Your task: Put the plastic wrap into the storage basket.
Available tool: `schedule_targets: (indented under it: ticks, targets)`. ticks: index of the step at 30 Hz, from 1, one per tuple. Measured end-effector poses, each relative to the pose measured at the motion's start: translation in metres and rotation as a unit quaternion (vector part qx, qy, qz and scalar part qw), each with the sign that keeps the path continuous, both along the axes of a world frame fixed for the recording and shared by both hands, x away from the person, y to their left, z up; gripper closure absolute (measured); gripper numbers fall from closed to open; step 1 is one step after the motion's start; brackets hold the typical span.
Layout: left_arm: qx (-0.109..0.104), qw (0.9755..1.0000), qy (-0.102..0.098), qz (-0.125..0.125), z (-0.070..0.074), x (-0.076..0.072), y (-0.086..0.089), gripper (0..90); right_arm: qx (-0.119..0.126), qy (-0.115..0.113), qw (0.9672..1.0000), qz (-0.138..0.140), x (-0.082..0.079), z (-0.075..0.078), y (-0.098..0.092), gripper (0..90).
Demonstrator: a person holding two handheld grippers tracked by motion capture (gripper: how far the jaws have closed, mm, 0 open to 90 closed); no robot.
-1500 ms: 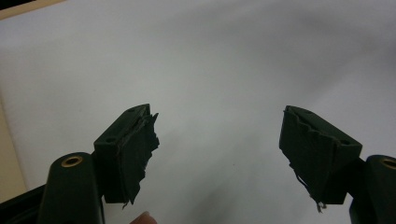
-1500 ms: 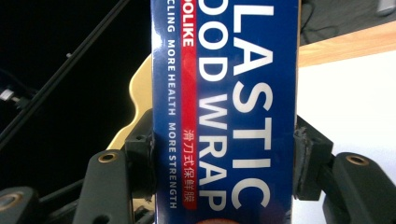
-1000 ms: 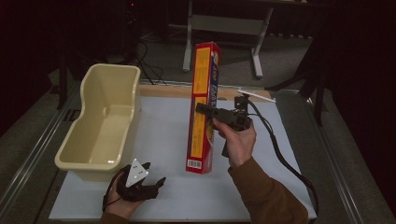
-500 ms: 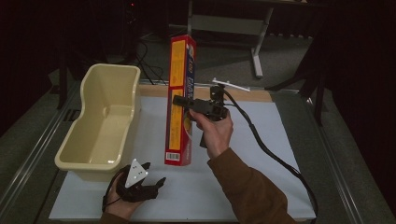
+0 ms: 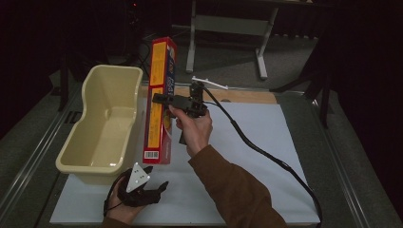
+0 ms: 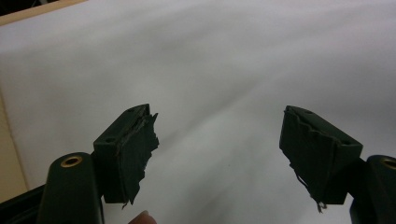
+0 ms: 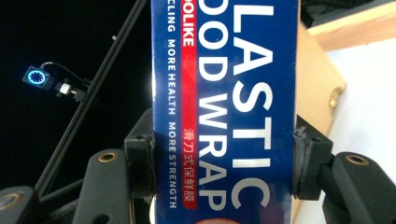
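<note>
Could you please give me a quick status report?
Right gripper clamps tall red-blue cardboard plastic-wrap box, upright beside cream plastic tub. Left gripper open, idle. Nothing obstructing.

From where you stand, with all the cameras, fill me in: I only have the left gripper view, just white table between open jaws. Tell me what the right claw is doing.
Observer: The right claw is shut on a plastic food wrap box, held upright.
Operator: Say where the box is.
Observer: Its lower end hangs over the white table, beside a cream plastic tub.
Operator: Report the grip.
Observer: One jaw presses each long edge around mid-length.
</note>
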State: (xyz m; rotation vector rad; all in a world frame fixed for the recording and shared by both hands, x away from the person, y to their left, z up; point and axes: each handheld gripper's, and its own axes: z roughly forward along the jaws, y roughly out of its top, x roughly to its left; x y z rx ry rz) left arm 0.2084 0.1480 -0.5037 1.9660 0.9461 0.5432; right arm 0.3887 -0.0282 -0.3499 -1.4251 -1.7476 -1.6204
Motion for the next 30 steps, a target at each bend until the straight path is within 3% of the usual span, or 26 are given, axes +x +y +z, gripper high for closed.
schedule_targets:
  ticks: [10,13,19,26,30]
  targets:
    - [0.010,0.9999,-0.006,-0.003,-0.002,-0.003,-0.004,25.7,0.031,0.044,0.9985,0.001,0.009,-0.010,0.022,39.8]
    - [0.011,0.9999,-0.006,-0.004,-0.002,-0.003,-0.005,25.7,0.036,0.048,0.9982,-0.002,0.010,-0.012,0.027,39.8]
    - [0.012,0.9999,-0.009,-0.008,-0.002,-0.004,-0.007,25.7,0.055,0.080,0.9953,-0.002,0.010,-0.023,0.041,39.7]
    - [0.013,0.9998,-0.011,-0.014,-0.002,-0.009,-0.010,25.7,0.055,0.090,0.9945,-0.002,0.011,-0.031,0.051,39.7]
    - [0.012,0.9997,-0.013,-0.019,-0.002,-0.011,-0.012,25.7,0.067,0.100,0.9927,0.004,0.010,-0.031,0.063,39.6]
